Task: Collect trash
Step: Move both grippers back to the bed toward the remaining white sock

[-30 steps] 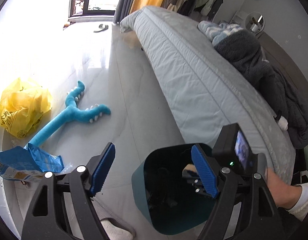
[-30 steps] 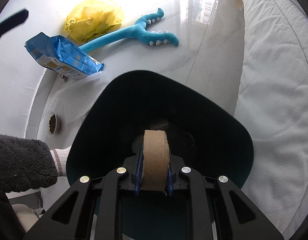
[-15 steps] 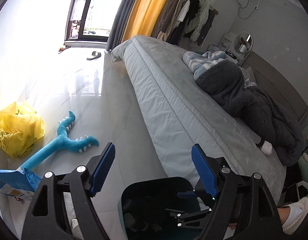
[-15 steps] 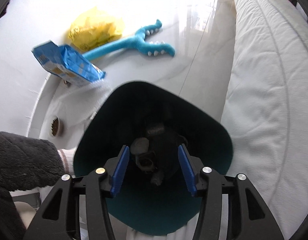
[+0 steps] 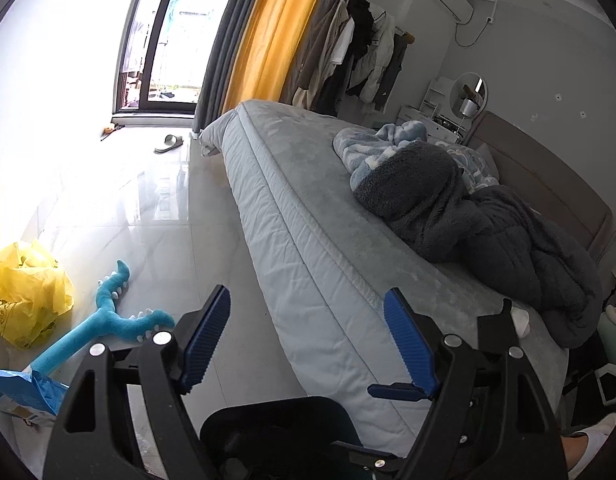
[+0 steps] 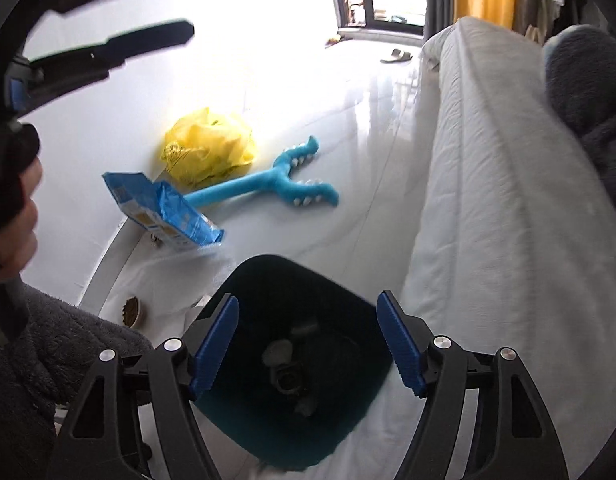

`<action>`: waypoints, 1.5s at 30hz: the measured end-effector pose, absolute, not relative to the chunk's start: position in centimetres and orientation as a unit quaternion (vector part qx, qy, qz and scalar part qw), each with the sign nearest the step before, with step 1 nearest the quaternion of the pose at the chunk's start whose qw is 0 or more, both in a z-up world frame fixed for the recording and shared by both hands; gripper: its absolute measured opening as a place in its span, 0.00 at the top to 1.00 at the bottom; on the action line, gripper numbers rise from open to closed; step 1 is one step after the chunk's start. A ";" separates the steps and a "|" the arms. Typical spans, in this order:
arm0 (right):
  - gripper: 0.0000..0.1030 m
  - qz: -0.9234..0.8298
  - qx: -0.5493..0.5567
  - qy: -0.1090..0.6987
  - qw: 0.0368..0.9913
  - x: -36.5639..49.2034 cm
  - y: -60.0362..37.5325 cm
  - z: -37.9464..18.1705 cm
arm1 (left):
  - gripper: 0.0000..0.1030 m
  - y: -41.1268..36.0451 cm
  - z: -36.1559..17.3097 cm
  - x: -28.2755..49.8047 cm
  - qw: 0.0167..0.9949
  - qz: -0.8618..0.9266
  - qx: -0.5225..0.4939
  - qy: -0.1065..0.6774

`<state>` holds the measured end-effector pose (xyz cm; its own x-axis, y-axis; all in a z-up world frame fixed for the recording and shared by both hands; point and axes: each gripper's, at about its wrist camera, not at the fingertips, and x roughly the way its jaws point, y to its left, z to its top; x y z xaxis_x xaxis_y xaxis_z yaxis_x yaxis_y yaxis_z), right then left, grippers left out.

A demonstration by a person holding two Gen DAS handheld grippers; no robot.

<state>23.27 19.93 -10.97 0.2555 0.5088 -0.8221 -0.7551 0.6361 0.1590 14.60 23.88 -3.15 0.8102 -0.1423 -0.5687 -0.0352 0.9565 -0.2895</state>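
A dark teal trash bin (image 6: 264,280) stands on the floor beside the bed, with several pieces of trash (image 6: 278,351) at its bottom. My right gripper (image 6: 308,344) is open and empty above the bin's mouth. My left gripper (image 5: 306,340) is open and empty, raised above the bin (image 5: 276,416) and facing along the bed. A crumpled yellow plastic bag (image 6: 210,146) and a blue snack packet (image 6: 164,212) lie on the floor to the left; both also show in the left wrist view, the bag (image 5: 24,288) and the packet (image 5: 24,396).
A bed (image 5: 308,208) with a grey-blue blanket (image 5: 467,216) runs along the right. A blue plush toy (image 6: 268,184) lies on the white floor. A small pet food bowl (image 6: 131,310) sits near the bin. A slipper (image 5: 170,144) lies by the window.
My right gripper opened and let the cardboard roll drop into the bin, then rose. My left gripper lifted and tilted up towards the bed and window.
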 end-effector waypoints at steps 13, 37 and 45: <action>0.27 0.349 -0.110 0.420 0.830 25.7 11.6 -8.8 | 0.21 16.6 -2.8 17.9 0.938 -0.074 -0.132 0.312; 0.21 0.213 -0.121 0.344 0.906 27.3 -3.8 -6.6 | 0.23 4.5 -5.1 23.5 0.915 -0.152 -0.136 0.347; 0.14 0.196 -0.106 0.341 0.913 27.8 -7.9 -6.6 | 0.27 0.8 -7.0 25.3 0.889 -0.194 -0.155 0.384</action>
